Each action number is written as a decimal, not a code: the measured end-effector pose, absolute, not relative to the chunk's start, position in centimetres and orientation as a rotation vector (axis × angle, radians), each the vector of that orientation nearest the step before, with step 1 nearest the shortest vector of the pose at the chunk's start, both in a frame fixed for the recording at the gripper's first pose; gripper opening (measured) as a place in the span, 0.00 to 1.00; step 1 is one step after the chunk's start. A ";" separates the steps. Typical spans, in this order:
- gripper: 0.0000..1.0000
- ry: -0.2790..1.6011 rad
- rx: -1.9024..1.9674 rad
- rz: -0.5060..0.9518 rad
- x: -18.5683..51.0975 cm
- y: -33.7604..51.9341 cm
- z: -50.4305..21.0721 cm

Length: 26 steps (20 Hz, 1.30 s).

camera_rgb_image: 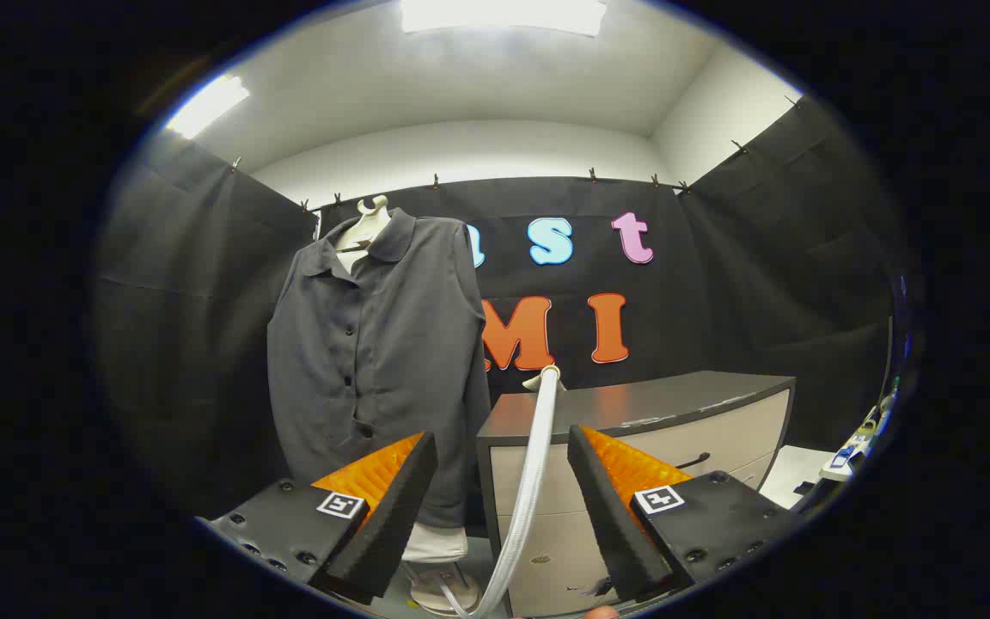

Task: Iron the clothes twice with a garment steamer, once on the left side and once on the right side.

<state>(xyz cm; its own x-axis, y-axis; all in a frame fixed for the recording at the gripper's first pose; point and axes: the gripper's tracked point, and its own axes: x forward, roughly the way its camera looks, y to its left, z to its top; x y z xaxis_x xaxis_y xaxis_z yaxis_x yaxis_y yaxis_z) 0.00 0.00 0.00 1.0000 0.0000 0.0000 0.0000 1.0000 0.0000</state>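
Steamer hose (531,464) runs up the lower centre, between my fingers, its head (546,376) by the cabinet (632,413) top. It looks light and bendy; I'd grab the rigid head, not the ribbed hose. Gripper (502,503) gapes, holding nothing. Shirt (375,361), soft and limp, hangs centre-left on a form. Cabinet drawers are closed, contents hidden.

The steamer hose (529,481) rises behind the cabinet (632,430) — its head is hidden. The shirt (375,361) hem sits behind the left finger (392,507); small items (856,447) beyond the cabinet are unidentifiable.
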 end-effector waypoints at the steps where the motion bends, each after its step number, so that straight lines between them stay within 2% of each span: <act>1: 0.98 -0.022 -0.001 -0.012 -0.2 -0.5 0.5; 13: 0.98 0.032 -0.051 -0.155 -0.7 -4.2 -0.4; 20: 0.98 0.036 -0.001 -0.184 0.0 -5.4 0.3; 26: 0.98 0.011 -0.003 -0.150 2.6 -4.1 4.0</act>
